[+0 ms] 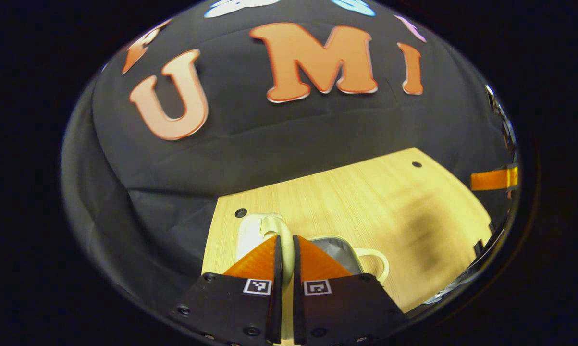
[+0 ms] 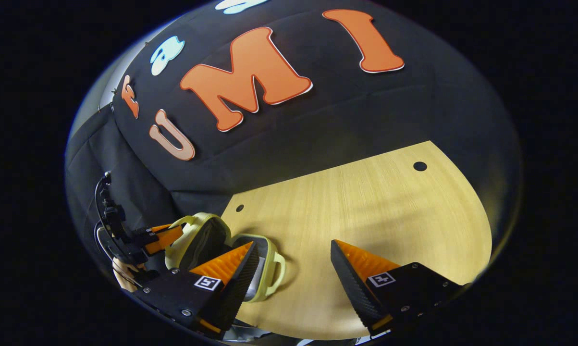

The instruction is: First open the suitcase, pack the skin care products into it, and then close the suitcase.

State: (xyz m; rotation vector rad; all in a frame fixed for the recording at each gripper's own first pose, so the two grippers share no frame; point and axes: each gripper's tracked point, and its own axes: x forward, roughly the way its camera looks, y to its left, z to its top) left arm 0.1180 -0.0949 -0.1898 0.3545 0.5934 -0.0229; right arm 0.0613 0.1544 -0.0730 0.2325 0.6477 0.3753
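The left claw (image 1: 285, 250) is pinching the raised lid (image 1: 264, 228) of the small suitcase (image 2: 264, 269), which is lying open at the pale wooden bench's (image 2: 365, 206) corner. The right claw (image 2: 293, 269) is hovering with its fingers spread wide.

Recording booth: black cloth wall (image 1: 279, 139), bare wooden table (image 2: 365, 211).

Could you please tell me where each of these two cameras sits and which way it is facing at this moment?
Left gripper view: rides on the left gripper, looking along its jaws, closed on the raised suitcase lid, over the wooden table toward the black cloth wall.
Right gripper view: rides on the right gripper, jaws apart above the table, facing the same wall; the left gripper and a hand show at left.
Shared: the open suitcase, table and wall.
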